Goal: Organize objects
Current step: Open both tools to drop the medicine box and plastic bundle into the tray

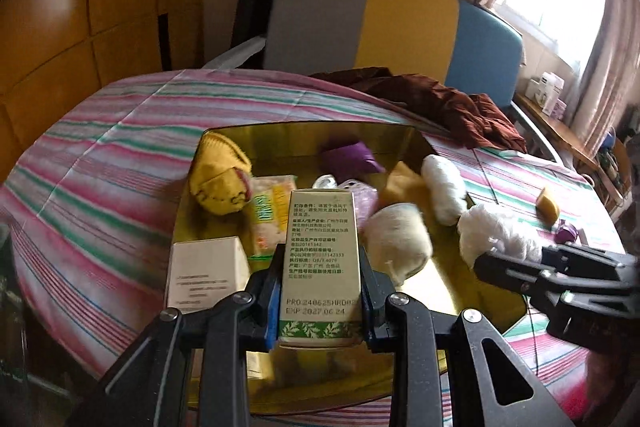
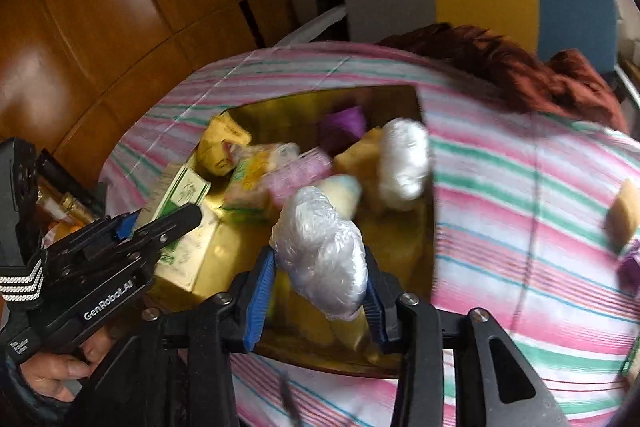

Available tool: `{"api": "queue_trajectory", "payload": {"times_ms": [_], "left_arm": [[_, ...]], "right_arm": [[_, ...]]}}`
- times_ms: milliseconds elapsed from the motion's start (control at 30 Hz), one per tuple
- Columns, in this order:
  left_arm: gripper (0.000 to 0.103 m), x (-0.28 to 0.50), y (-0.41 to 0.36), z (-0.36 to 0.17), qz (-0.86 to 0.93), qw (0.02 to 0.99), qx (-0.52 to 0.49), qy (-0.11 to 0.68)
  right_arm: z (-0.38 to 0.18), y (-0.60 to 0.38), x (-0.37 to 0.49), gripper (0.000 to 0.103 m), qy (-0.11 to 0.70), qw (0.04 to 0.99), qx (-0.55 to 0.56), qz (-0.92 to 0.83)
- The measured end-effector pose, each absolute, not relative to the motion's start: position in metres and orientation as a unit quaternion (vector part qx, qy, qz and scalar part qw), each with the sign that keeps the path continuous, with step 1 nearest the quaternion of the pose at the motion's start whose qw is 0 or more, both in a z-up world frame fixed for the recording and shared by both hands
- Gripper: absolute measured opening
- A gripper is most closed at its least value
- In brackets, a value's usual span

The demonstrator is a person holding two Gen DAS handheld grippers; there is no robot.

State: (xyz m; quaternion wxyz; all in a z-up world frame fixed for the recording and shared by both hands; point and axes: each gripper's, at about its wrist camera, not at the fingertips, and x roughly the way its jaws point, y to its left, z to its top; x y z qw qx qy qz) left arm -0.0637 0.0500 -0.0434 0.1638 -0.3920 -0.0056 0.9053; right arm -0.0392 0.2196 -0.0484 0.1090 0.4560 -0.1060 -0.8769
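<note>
The left gripper (image 1: 320,291) is clamping a tall green-and-white carton (image 1: 320,259) between its blue pads, holding it upright over the near part of the gold tray (image 1: 472,291). The right gripper (image 2: 320,291) is hanging over the same tray with a white plastic-wrapped bundle (image 2: 320,255) between its jaws; the right pad is touching the bundle, but on the left side I cannot tell whether the pad is pressing it. The tray is sitting on a striped cloth (image 1: 100,167) and is holding a yellow sock (image 1: 220,183), a purple pouch (image 1: 348,159), a white box (image 1: 208,271) and 2 more white bundles (image 1: 444,187). A yellow sponge (image 1: 548,205) is lying on the cloth, well apart from the tray.
</note>
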Motion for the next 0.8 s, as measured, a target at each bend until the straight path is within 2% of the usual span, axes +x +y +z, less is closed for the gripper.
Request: {"api": "queue_trajectory", "payload": {"times_ms": [67,200,800], "left_arm": [[0.036,-0.066,0.046,-0.046,0.902,0.161,-0.400,-0.013],[0.054,-0.064,0.041,-0.047,0.903,0.157,-0.400,-0.014],[0.061,-0.047,0.041,-0.021,0.923,0.151,-0.353,0.013]], "right_arm": [[-0.052,0.212,-0.041,0.049,-0.105,0.125,0.464,-0.870],[-0.059,0.204,-0.039,0.049,-0.107,0.129,0.472,-0.865],[-0.037,0.219,-0.020,0.049,-0.066,0.036,0.447,-0.892]]}}
